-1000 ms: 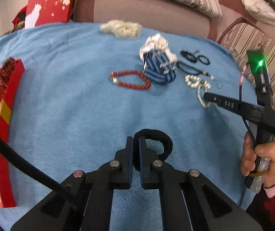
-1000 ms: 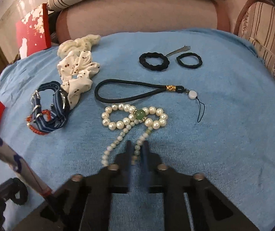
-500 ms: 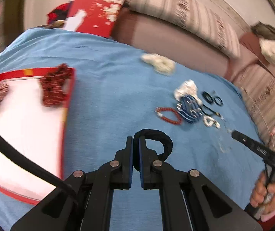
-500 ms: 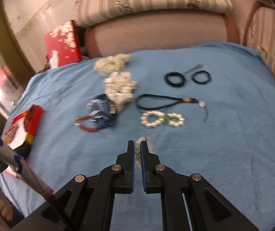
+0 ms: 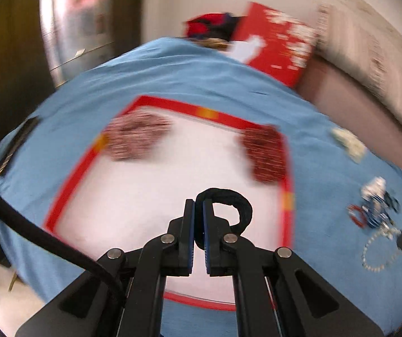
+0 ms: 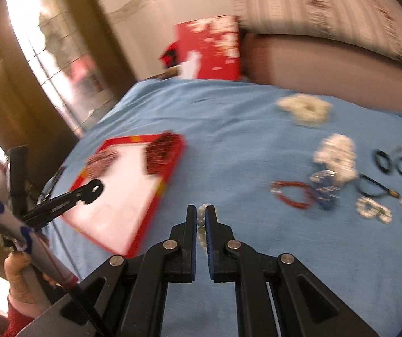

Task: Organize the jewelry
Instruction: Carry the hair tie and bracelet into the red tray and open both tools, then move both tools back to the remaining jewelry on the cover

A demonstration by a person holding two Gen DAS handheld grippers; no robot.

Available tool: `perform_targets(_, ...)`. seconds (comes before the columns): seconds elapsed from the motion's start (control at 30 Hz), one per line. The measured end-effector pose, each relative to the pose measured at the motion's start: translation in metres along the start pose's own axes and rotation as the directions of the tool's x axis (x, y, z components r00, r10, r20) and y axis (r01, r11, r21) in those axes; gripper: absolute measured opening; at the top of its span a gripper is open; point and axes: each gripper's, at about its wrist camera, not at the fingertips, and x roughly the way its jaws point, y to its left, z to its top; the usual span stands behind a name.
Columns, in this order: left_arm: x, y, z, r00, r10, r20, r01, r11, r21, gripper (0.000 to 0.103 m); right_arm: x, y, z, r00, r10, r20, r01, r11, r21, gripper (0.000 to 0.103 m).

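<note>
My left gripper (image 5: 198,224) pinches a black fabric hair tie (image 5: 236,206) over the red-rimmed white tray (image 5: 172,104) — only the right view shows my right gripper (image 6: 201,224) fingers clamping white pearl beads (image 6: 201,219).

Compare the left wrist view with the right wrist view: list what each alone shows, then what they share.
Left wrist only: the left gripper shut on a black hair tie above the red tray.
Right wrist only: the right gripper shut on a pearl strand; two black hair ties.
Both: tray, blue cloth, red bracelet.
</note>
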Motion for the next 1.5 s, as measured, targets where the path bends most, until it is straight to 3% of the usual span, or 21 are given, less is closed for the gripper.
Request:
perform_targets(0.13, 0.010, 0.036, 0.005, 0.992, 0.116, -0.041, -0.119, 0.990, -0.076, 0.005, 0.033, 0.043, 0.004, 0.996, 0.074, -0.053, -0.076, 0.996, -0.039, 0.006)
perform_targets(0.37, 0.023, 0.073, 0.006, 0.953, 0.290, -0.088, -0.300, 0.944, -0.135, 0.005, 0.096, 0.087, -0.008, 0.964, 0.209, -0.167, -0.212, 0.977, -0.001, 0.006)
perform_targets(0.47, 0.024, 0.080, 0.007, 0.942, 0.320, -0.099, -0.332, 0.931, -0.153, 0.005, 0.113, 0.092, -0.013, 0.961, 0.194, -0.196, -0.199, 0.980, -0.003, 0.006)
perform_targets(0.7, 0.029, 0.088, 0.006, 0.942, 0.309, -0.131, -0.331, 0.922, -0.199, 0.006, 0.134, 0.075, -0.021, 0.964, 0.101, -0.247, -0.109, 0.994, -0.019, 0.007)
perform_targets(0.8, 0.029, 0.090, 0.006, 0.941, 0.311, -0.134, -0.335, 0.916, -0.222, 0.020, 0.138, 0.069, -0.021, 0.961, 0.089, -0.262, -0.096, 0.995, -0.014, 0.007)
perform_targets(0.87, 0.029, 0.093, 0.006, 0.942, 0.309, -0.133, -0.333, 0.912, -0.240, 0.038, 0.138, 0.068, -0.022, 0.962, 0.073, -0.263, -0.083, 0.996, -0.027, 0.007)
perform_targets(1.07, 0.026, 0.097, 0.006, 0.953, 0.280, -0.120, -0.303, 0.910, -0.284, 0.047, 0.136, 0.075, -0.022, 0.968, 0.036, -0.248, -0.058, 0.995, -0.079, 0.008)
perform_targets(1.13, 0.023, 0.096, 0.007, 0.955, 0.278, -0.106, -0.297, 0.909, -0.292, 0.051, 0.133, 0.077, -0.022, 0.970, 0.026, -0.243, -0.051, 0.994, -0.095, 0.017)
perform_targets(1.2, 0.020, 0.096, 0.008, 0.960, 0.264, -0.089, -0.279, 0.912, -0.302, 0.056, 0.132, 0.079, -0.021, 0.973, 0.030, -0.230, -0.056, 0.992, -0.109, 0.037)
perform_targets(1.3, 0.016, 0.093, 0.009, 0.965, 0.255, -0.065, -0.262, 0.912, -0.316, 0.061, 0.125, 0.086, -0.020, 0.979, 0.007, -0.202, -0.037, 0.989, -0.146, 0.048)
perform_targets(1.5, 0.010, 0.082, 0.012, 0.967, 0.253, -0.028, -0.250, 0.922, -0.295, 0.061, 0.106, 0.086, -0.018, 0.988, -0.013, -0.151, -0.015, 0.983, -0.183, 0.050)
